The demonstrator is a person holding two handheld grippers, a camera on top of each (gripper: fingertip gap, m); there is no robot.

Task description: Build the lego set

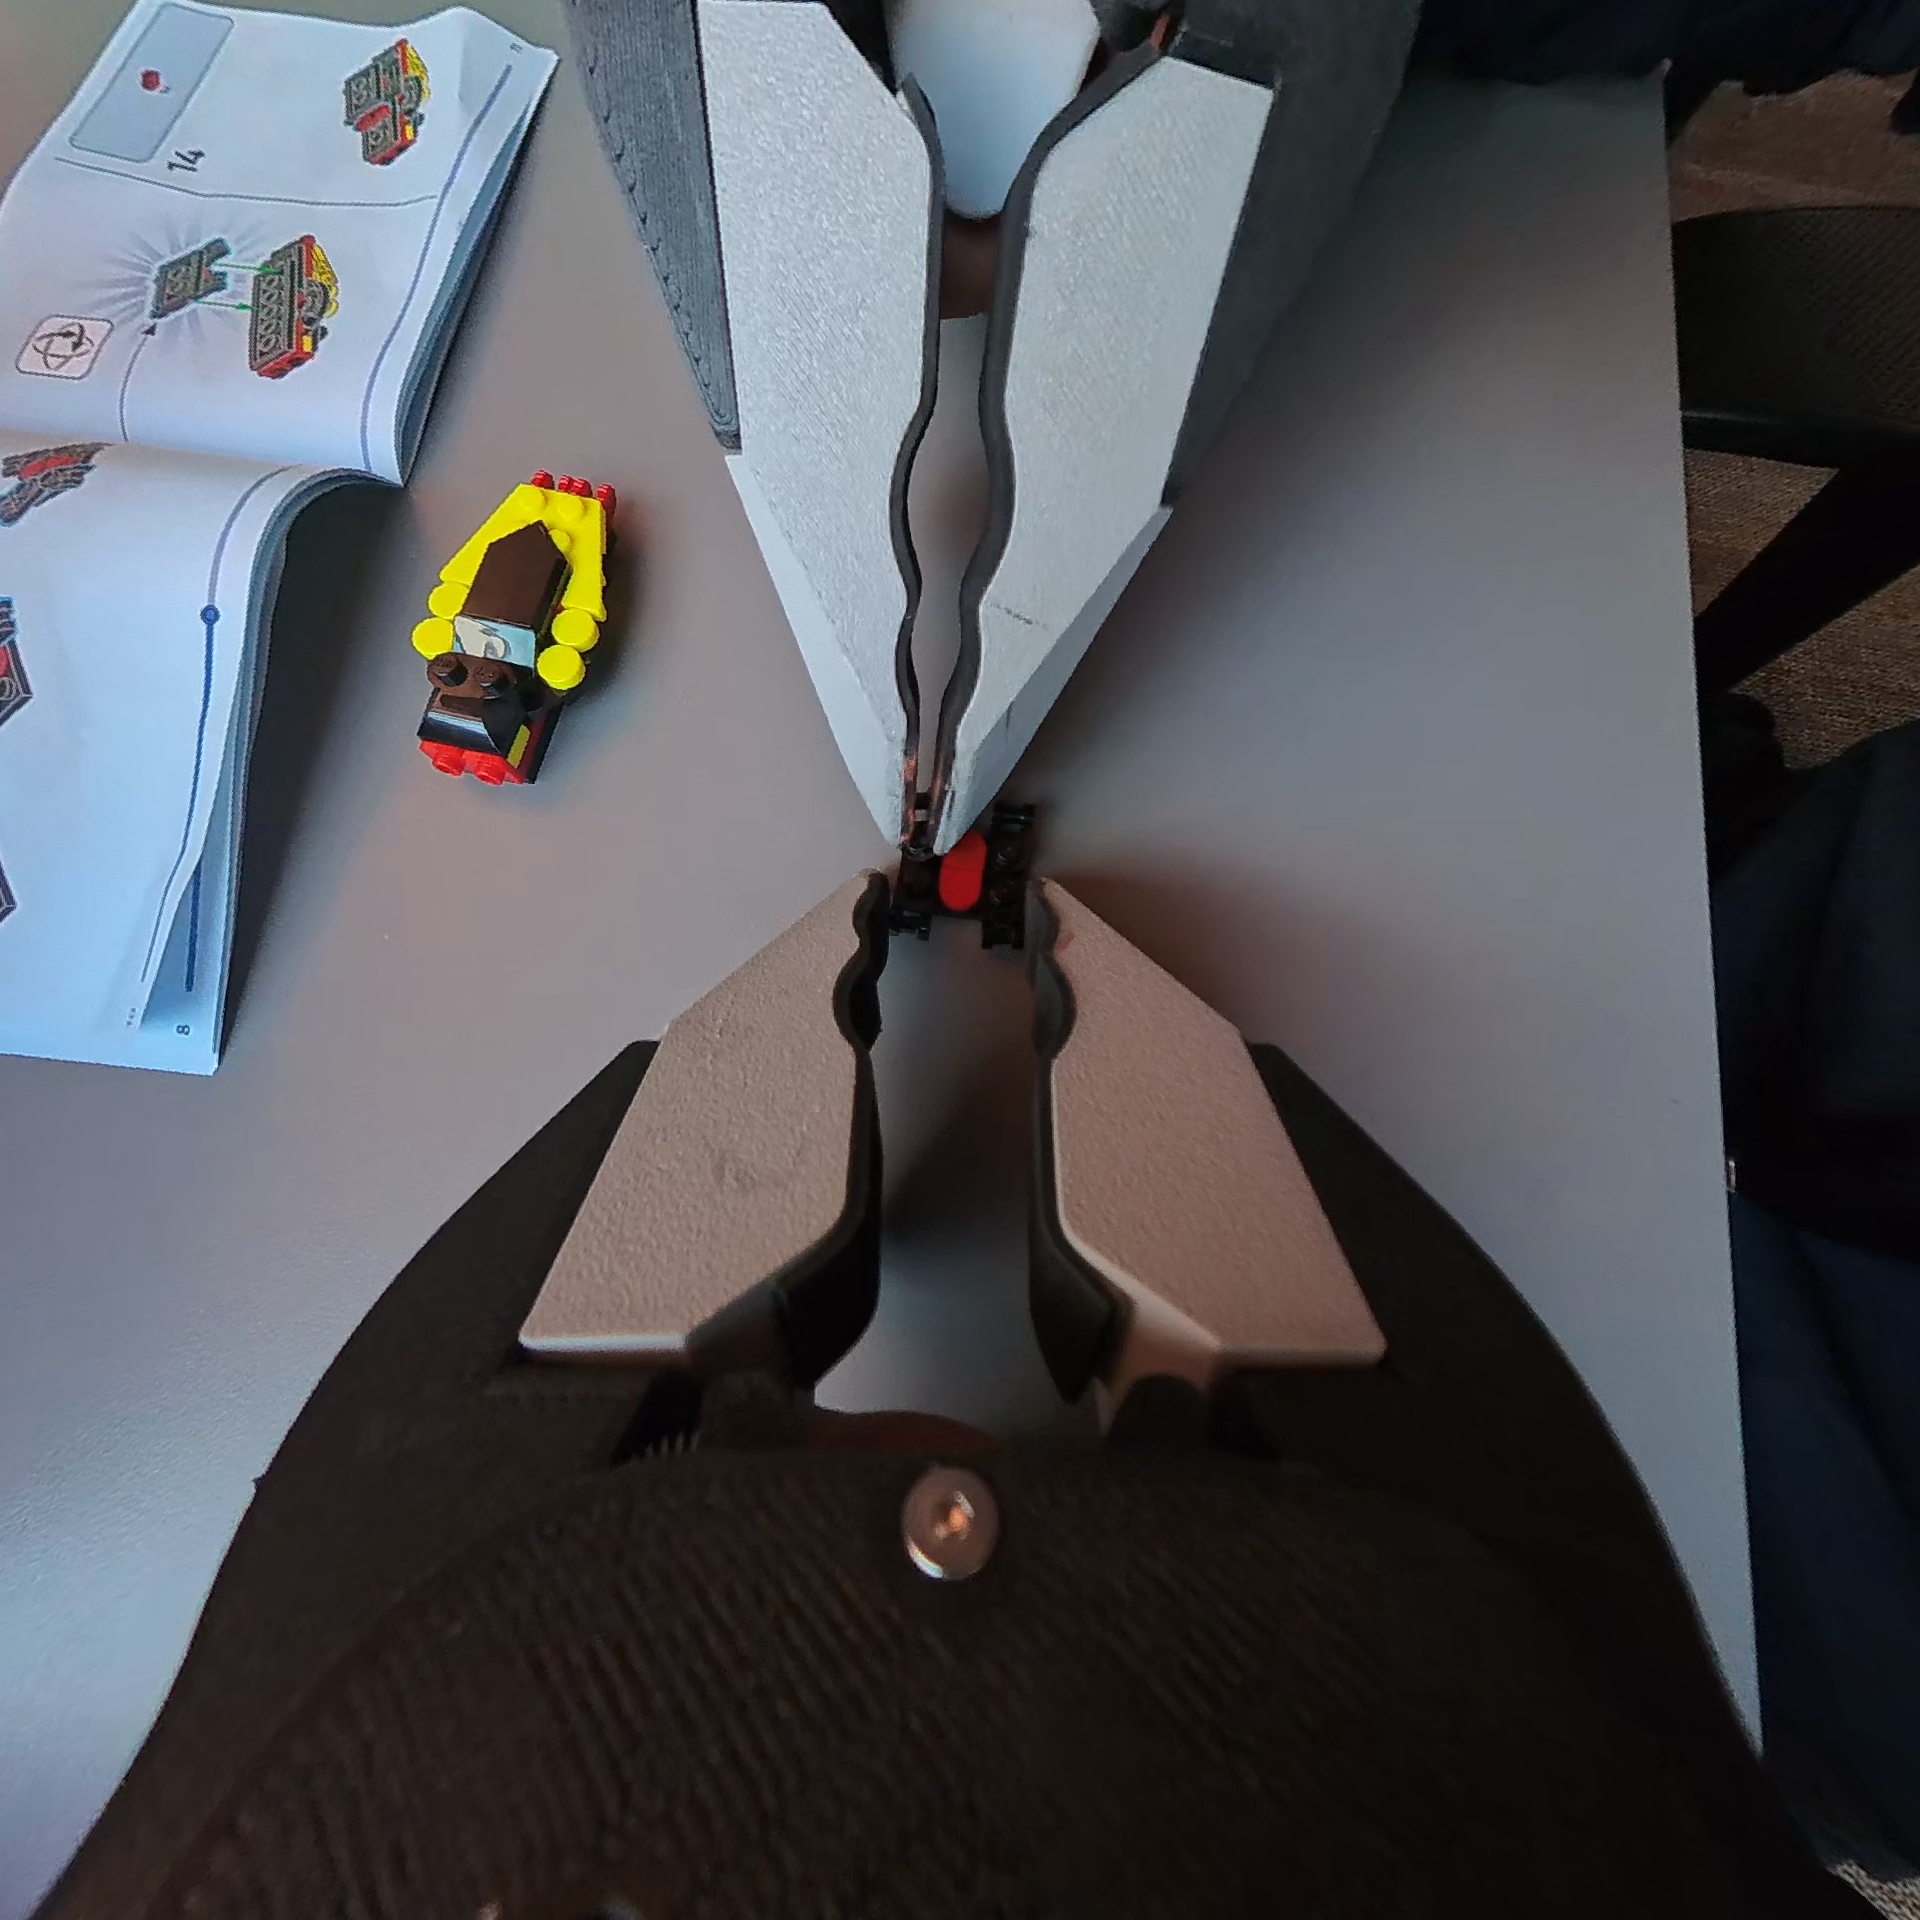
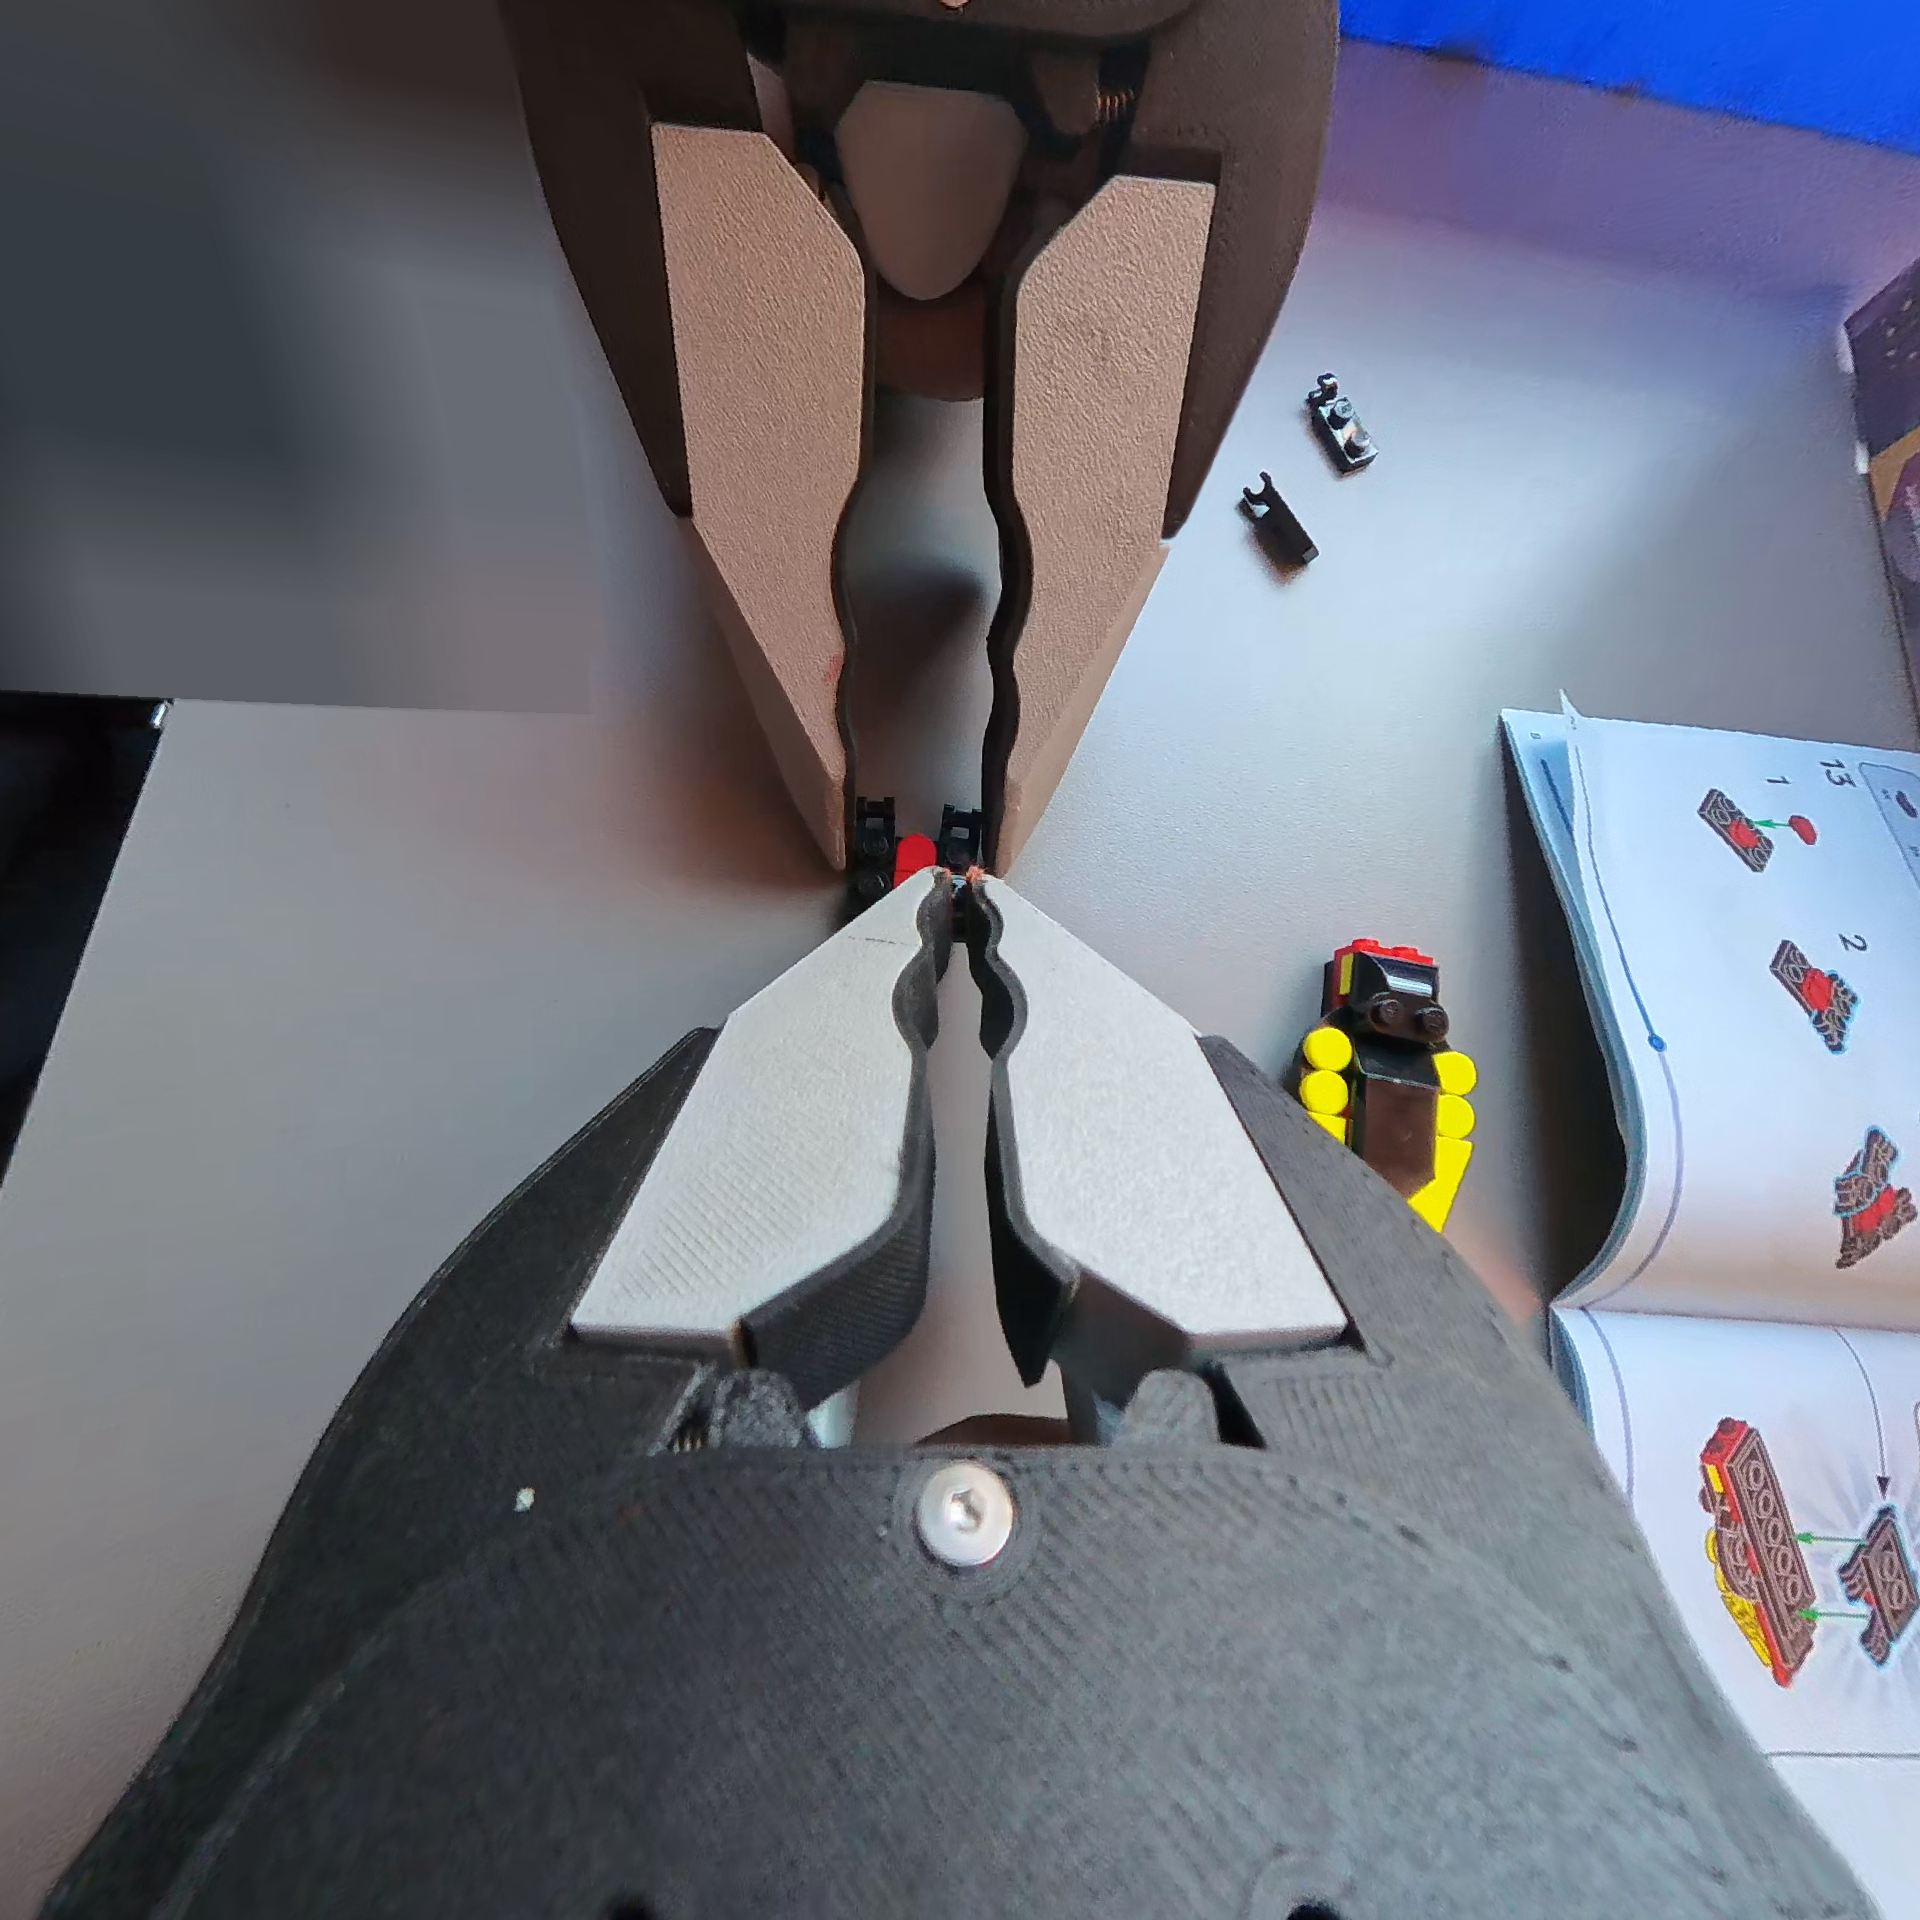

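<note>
So the left hand-held gripper (image 1: 961, 904) brackets the small black-and-red lego piece (image 1: 964, 871) on the surface (image 1: 1351, 831); the right hand-held gripper (image 2: 961, 883) pinches its edge, nearly closed. Yellow lego model (image 1: 514, 623) sits beside the booklet (image 1: 156, 520). Only the right wrist view shows two loose black clips (image 2: 1311, 468).

Grey table (image 1: 1351, 623); brown carpet (image 1: 1797, 135); dark chair (image 1: 1808, 343) beside it.

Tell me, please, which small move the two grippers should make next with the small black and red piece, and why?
Probably the right gripper should press its thin black part down onto the small black-and-red lego subassembly. The left gripper brackets that subassembly, while the right one, pinched nearly shut, meets it at one side.
</note>
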